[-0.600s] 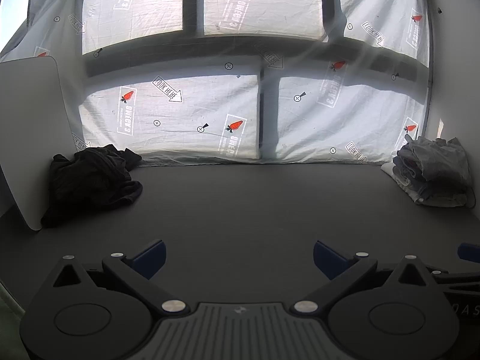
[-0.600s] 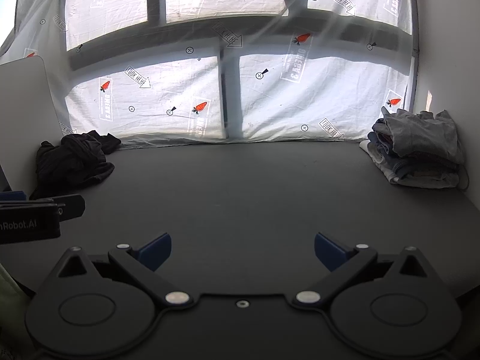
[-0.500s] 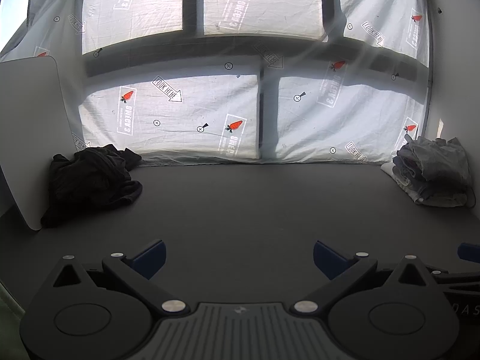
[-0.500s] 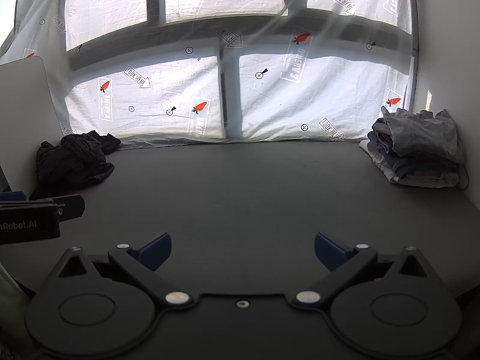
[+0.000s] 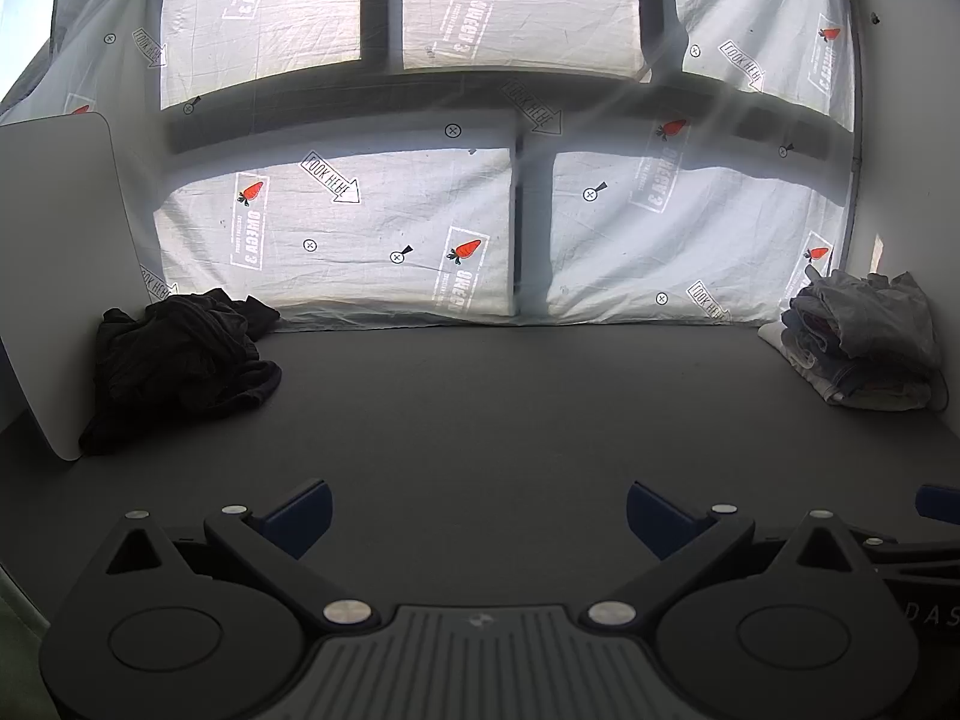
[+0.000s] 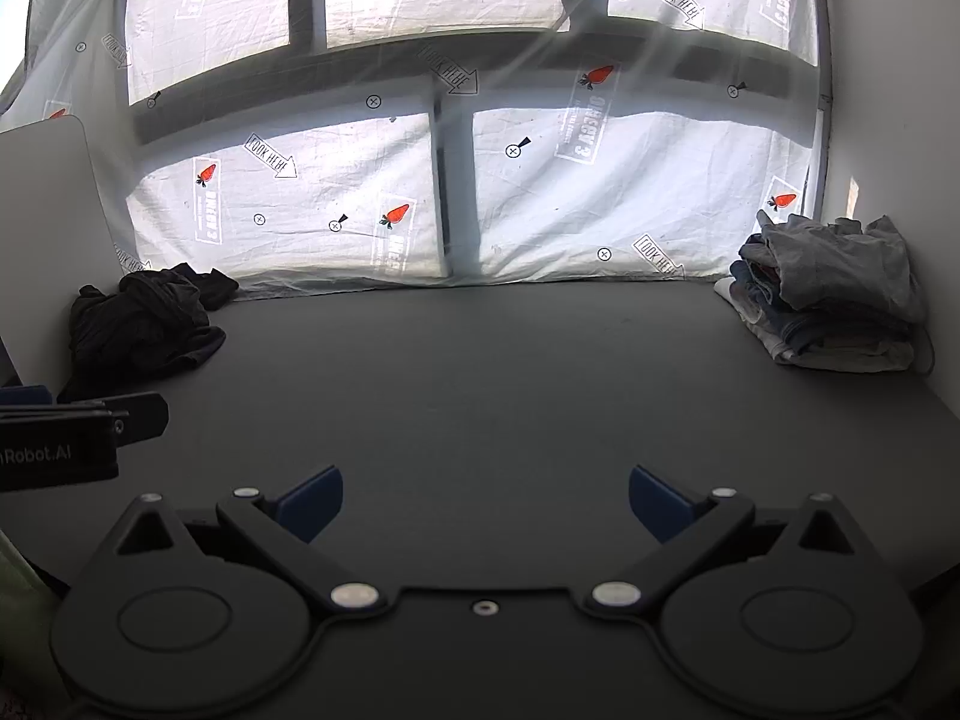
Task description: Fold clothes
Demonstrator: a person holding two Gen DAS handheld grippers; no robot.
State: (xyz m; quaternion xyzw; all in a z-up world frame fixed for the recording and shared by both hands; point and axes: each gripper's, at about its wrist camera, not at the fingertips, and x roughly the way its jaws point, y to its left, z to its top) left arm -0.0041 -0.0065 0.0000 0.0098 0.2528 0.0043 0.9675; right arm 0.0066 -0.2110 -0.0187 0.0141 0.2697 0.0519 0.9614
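A crumpled black garment lies at the far left of the dark grey table, against a white panel; it also shows in the right wrist view. A stack of folded grey and light clothes sits at the far right by the wall, also seen in the right wrist view. My left gripper is open and empty, low over the table's near side. My right gripper is open and empty, likewise. The left gripper's body shows at the right wrist view's left edge.
A white printed sheet covers the windows behind the table. A white rounded panel stands at the left. A white wall bounds the right side. The right gripper's edge shows at the left wrist view's right.
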